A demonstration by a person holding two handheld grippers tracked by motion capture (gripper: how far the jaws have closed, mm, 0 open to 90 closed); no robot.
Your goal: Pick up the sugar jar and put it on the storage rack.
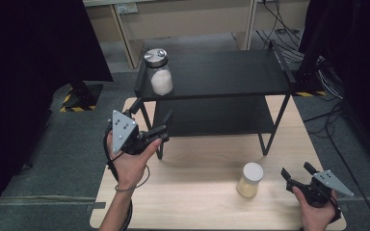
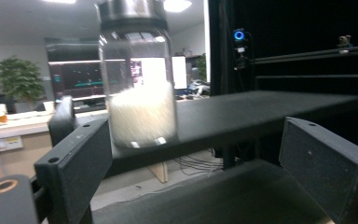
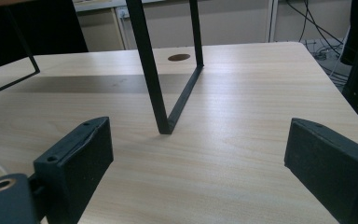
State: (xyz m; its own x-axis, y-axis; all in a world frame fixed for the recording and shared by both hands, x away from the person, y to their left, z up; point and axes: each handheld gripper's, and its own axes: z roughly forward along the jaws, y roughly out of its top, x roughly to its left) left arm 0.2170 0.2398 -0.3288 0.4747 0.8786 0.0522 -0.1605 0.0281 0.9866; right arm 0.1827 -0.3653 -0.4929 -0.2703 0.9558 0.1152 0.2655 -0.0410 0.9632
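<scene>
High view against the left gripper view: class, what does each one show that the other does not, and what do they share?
High view alone: the yellow-filled jar on the wooden table, the right claw open beside it, and the left claw in the person's hand.
Left gripper view alone: an office behind the rack, with a potted plant and lit screens.
Both: the jar of white grains with its metal lid, standing on the black rack's top shelf.

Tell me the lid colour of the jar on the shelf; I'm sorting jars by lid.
Silver metal; the jar's lid shows best in the high view.
</scene>
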